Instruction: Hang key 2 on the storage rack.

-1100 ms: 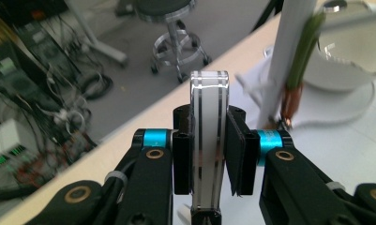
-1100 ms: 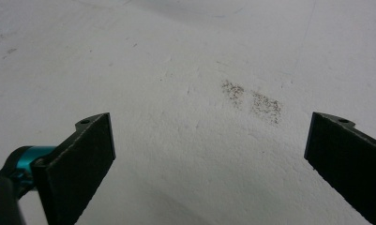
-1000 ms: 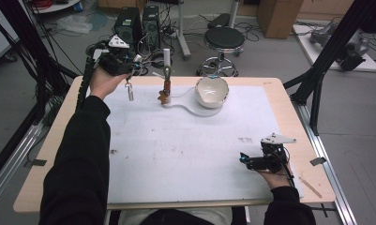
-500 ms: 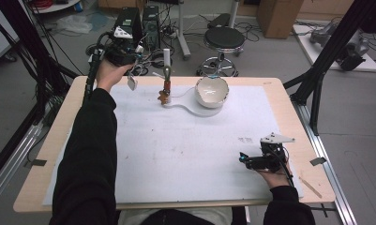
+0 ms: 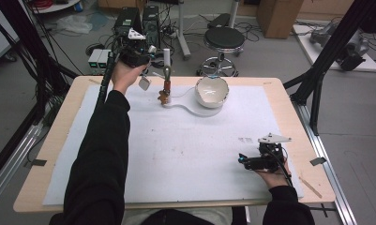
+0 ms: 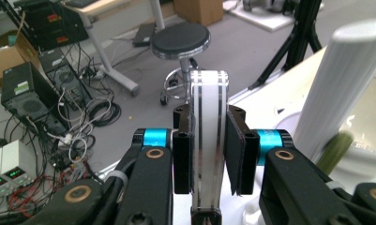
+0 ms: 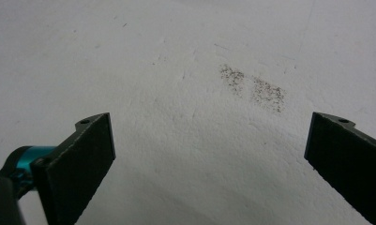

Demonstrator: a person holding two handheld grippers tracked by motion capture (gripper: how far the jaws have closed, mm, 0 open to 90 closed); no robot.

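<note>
My left gripper (image 5: 145, 51) is raised over the table's far left edge, shut on a flat translucent white utensil handle (image 6: 208, 140) with dark stripes. The utensil's small white head (image 5: 144, 83) hangs below the hand. Just to its right a white ribbed cylinder (image 5: 167, 56) stands over a brown piece (image 5: 165, 90); it also looms close in the left gripper view (image 6: 338, 89). A white bowl (image 5: 212, 90) sits on a white paddle-shaped board (image 5: 188, 107). My right gripper (image 5: 243, 161) rests on the white mat (image 7: 185, 61) at front right, open with nothing between its fingers.
The mat (image 5: 176, 150) covers most of the wooden table (image 5: 63, 136). A black stool (image 5: 224, 38), computer cases (image 5: 150, 18) and cables stand on the floor beyond the far edge. A black frame leg (image 5: 317, 89) rises at the right.
My left gripper has lifted the utensil and carried it farther away and to the right, toward the white cylinder. The right gripper has stayed put.
</note>
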